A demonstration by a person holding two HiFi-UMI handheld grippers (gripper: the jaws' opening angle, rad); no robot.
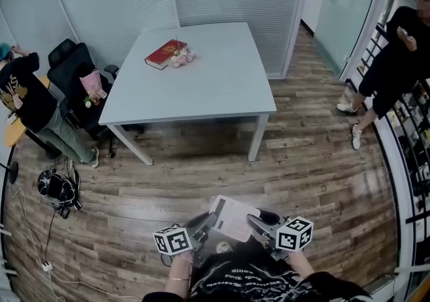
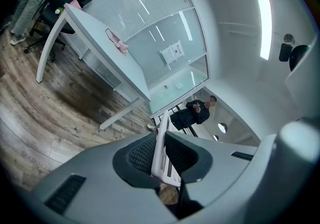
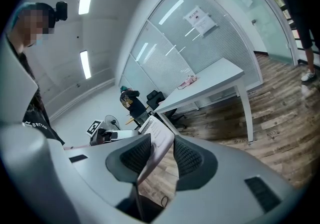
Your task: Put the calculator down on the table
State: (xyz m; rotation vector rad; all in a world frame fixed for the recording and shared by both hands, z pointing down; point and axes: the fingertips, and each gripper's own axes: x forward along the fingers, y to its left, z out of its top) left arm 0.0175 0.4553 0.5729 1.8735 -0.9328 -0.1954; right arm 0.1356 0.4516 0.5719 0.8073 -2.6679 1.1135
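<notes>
The calculator (image 1: 232, 218), a flat white slab, hangs over the wooden floor at the bottom of the head view, between my two grippers. My left gripper (image 1: 205, 224) is shut on its left edge; in the left gripper view both pads press the calculator (image 2: 160, 153), seen edge-on. My right gripper (image 1: 259, 224) has the other end between its jaws. In the right gripper view the calculator (image 3: 155, 140) leans on one pad, with floor showing in a gap before the other pad (image 3: 187, 158). The white table (image 1: 201, 85) stands farther ahead, apart from both grippers.
On the table's far left lie a red book (image 1: 164, 54) and a small pink thing (image 1: 181, 58). A black chair (image 1: 70, 65) and a seated person (image 1: 23, 99) are to its left. Another person (image 1: 396, 58) stands by shelving at right. A bag (image 1: 59, 190) lies on the floor.
</notes>
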